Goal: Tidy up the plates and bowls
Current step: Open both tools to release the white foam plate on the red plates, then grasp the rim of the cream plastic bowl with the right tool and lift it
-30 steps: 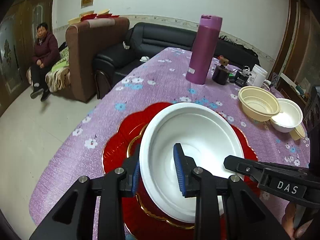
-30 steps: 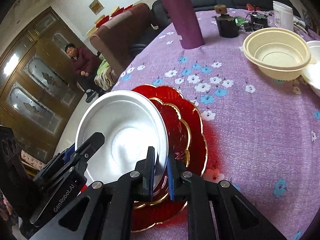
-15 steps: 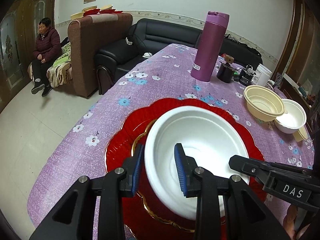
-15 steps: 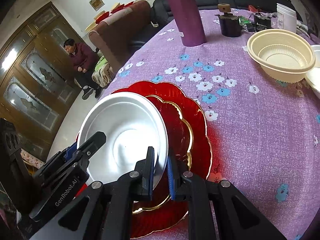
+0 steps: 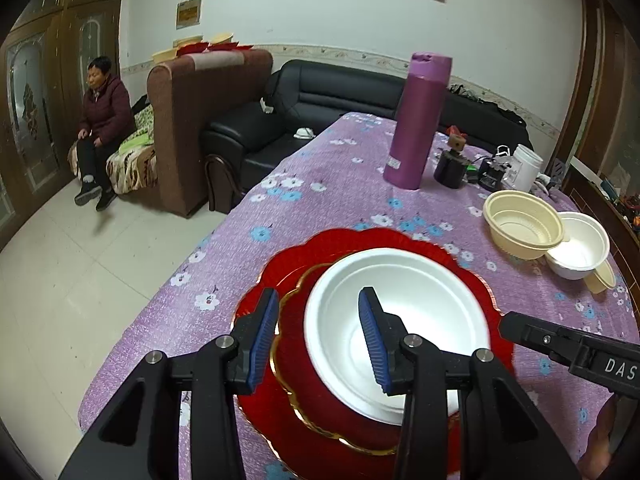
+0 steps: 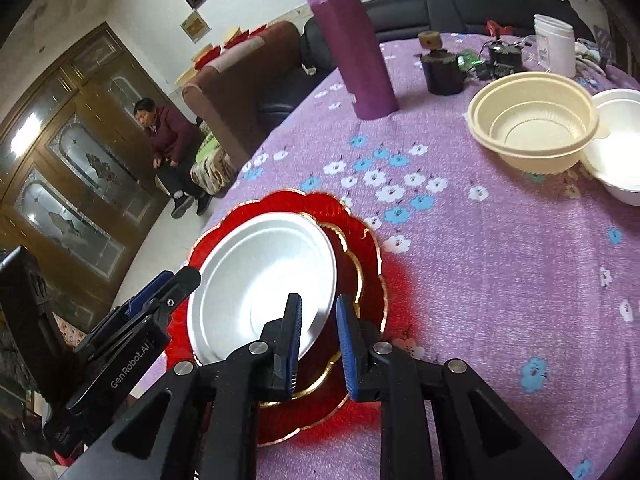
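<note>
**White bowl on stacked red plates, both my grippers letting go**

White bowl (image 5: 400, 312): sits on a small red plate (image 5: 292, 320) with a gold rim, itself on a large red plate (image 5: 360, 240), near my edge of the table (image 6: 500, 260).

Left gripper (image 5: 318, 336): jaws opening, astride the bowl's near-left rim; pads clear of it.

Right gripper (image 6: 318, 344): jaws opening, astride the bowl's right rim; a narrow gap shows at each pad.

Cream bowl (image 6: 532, 120): far right on the cloth, touching a second white bowl (image 5: 578, 246).

Purple flask (image 5: 418, 120): upright, mid-table.

Dark jar (image 6: 442, 70), white tub (image 6: 554, 44): beyond the cream bowl.

Person (image 5: 102, 128): seated by the wardrobe.
</note>
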